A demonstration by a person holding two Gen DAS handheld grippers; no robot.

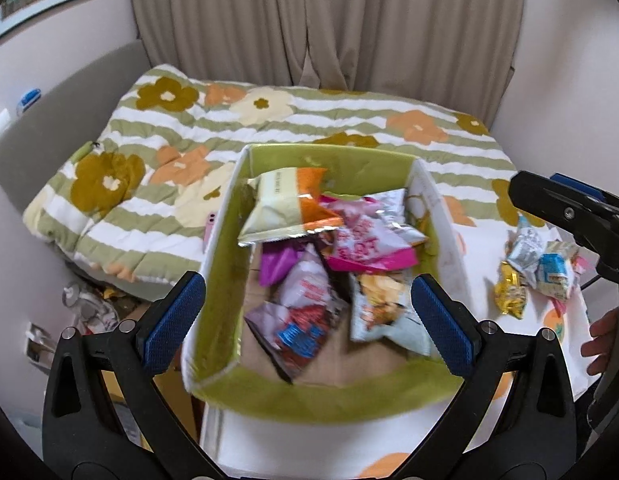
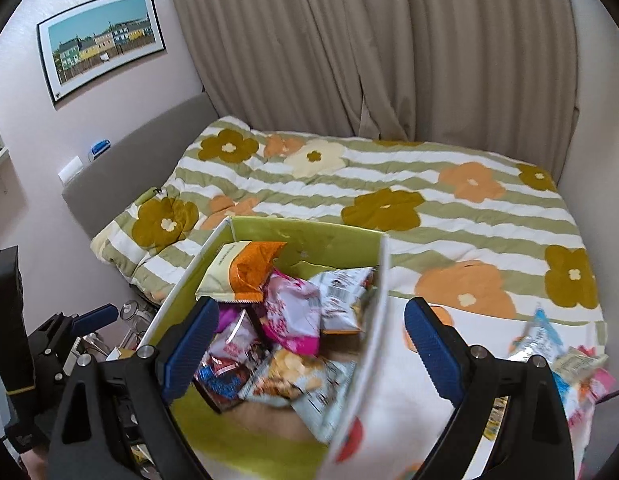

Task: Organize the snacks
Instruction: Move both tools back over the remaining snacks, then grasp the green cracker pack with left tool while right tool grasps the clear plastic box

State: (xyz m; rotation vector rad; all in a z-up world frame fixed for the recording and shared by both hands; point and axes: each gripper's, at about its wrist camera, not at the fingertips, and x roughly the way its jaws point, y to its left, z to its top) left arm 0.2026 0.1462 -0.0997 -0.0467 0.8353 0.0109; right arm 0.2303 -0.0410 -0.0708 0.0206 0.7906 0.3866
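A box with a green inside (image 1: 225, 248) (image 2: 309, 240) sits on the bed and holds several snack bags: a cream and orange bag (image 1: 285, 208) (image 2: 241, 272), a pink bag (image 1: 365, 240) (image 2: 293, 312), and others. My left gripper (image 1: 309, 320) is open and empty above the box's near side. My right gripper (image 2: 309, 356) is open and empty over the box's right wall. A pile of loose snack bags (image 1: 537, 264) (image 2: 557, 352) lies on the bed right of the box. The right gripper also shows in the left wrist view (image 1: 569, 216).
The flowered quilt (image 1: 269, 120) (image 2: 389, 184) covers the bed. A grey headboard (image 2: 141, 152) runs along the left. Curtains (image 1: 329, 20) hang behind. Clutter lies on the floor (image 1: 89, 308) left of the bed. A framed picture (image 2: 101, 44) hangs on the wall.
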